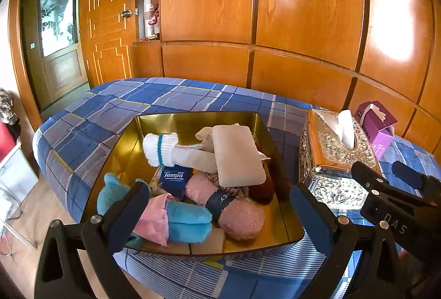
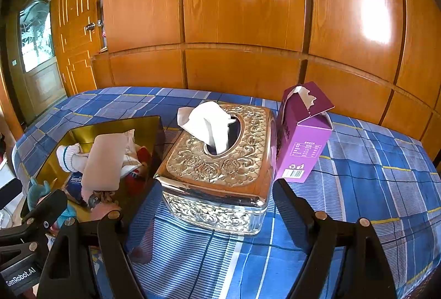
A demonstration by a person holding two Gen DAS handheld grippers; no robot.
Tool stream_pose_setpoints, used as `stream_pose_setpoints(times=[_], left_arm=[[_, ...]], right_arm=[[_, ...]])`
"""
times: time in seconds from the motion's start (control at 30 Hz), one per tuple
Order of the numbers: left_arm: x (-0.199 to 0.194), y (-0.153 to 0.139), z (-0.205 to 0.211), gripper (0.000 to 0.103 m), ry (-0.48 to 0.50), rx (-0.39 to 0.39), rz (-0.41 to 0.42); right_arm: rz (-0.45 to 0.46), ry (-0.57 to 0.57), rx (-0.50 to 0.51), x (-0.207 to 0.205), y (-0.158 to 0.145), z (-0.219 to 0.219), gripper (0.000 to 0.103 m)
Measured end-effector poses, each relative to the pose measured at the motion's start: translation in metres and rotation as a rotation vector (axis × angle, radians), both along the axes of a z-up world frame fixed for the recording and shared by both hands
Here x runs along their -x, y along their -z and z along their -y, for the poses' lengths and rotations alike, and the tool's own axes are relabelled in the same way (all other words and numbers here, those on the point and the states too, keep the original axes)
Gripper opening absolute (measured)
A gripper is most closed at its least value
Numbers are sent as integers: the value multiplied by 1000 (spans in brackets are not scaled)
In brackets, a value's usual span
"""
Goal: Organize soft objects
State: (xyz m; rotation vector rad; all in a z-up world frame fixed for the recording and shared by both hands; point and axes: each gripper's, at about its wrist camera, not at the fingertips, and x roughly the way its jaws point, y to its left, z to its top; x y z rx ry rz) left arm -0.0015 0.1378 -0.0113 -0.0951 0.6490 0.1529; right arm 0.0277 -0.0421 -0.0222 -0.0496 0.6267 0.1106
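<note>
Soft socks and plush toys (image 1: 193,219) filled the square gold metal tin (image 1: 281,158). We saw both grippers, left (image 1: 217,205) and right (image 2: 212,205), spread wide and empty.

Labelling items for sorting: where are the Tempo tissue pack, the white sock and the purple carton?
Tempo tissue pack (image 1: 176,179), left wrist view, printed front.
White sock (image 1: 161,148), left wrist view, ribbed cuff.
Purple carton (image 2: 301,150), right wrist view, labelled side.

The room was bright; white glare patches shone on the varnished wardrobe panels (image 1: 391,26), and fisheye bending darkened every frame's corners.
</note>
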Motion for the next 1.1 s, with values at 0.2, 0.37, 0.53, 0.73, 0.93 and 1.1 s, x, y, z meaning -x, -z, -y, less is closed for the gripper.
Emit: stream_pose_setpoints(times=[0.2, 0.37, 0.53, 0.73, 0.93, 1.1], left_arm=[[1, -1, 0, 103, -1, 1, 3], [1, -1, 0, 103, -1, 1, 3], [1, -1, 0, 103, 1, 13, 1], [1, 0, 0, 103, -10, -1, 3], [3, 0, 2, 100, -3, -14, 21], [3, 0, 4, 100, 5, -14, 22]], right_arm=[[2, 1, -1, 0, 0, 0, 84], [2, 1, -1, 0, 1, 0, 84], [2, 1, -2, 0, 1, 0, 84], [-1, 3, 0, 1, 1, 1, 84], [1, 8, 2, 2, 2, 2, 84], [14, 12, -16, 4, -2, 7, 84]])
